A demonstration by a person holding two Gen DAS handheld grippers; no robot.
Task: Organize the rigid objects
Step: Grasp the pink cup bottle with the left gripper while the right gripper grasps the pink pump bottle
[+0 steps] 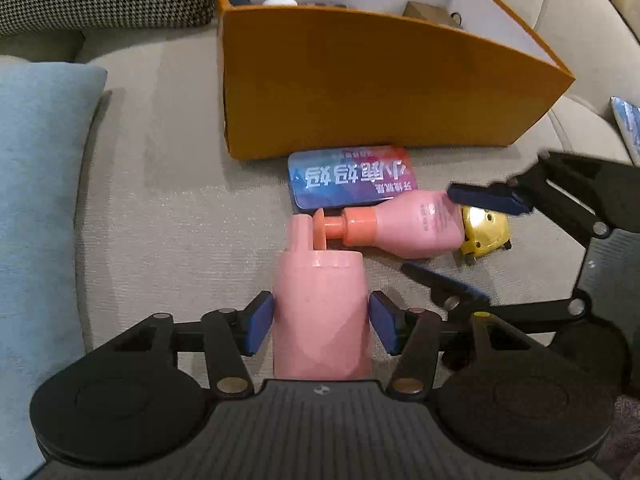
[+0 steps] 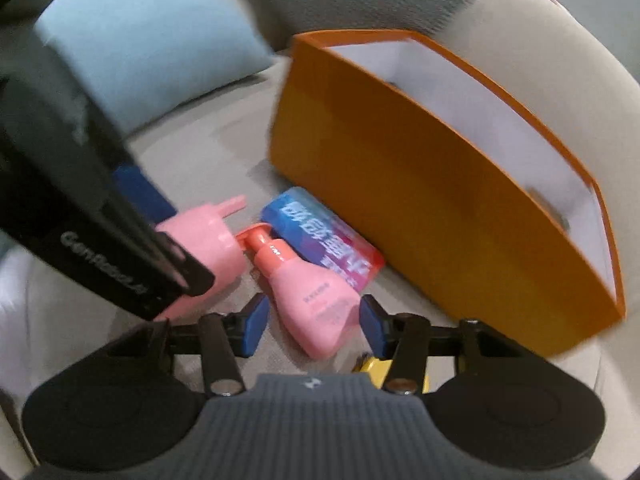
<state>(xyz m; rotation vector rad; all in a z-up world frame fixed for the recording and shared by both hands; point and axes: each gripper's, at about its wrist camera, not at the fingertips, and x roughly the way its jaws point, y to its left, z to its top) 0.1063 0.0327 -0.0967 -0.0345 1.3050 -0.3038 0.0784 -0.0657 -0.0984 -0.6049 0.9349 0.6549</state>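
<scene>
Straddling a pink squeeze bottle (image 1: 320, 312) at six o'clock, the left gripper (image 1: 321, 322) touched without clearly clamping its smooth, likely slippery body, while the right gripper (image 2: 310, 326) gaped around a pump bottle (image 2: 308, 300).

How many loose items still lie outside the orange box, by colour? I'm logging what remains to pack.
Pink: 2, the spout bottle and the pump bottle
Blue and red: 1, the flat printed pack
Gold: 1, the small shiny toy
Total: 4 on the sofa in front of the orange box.
</scene>
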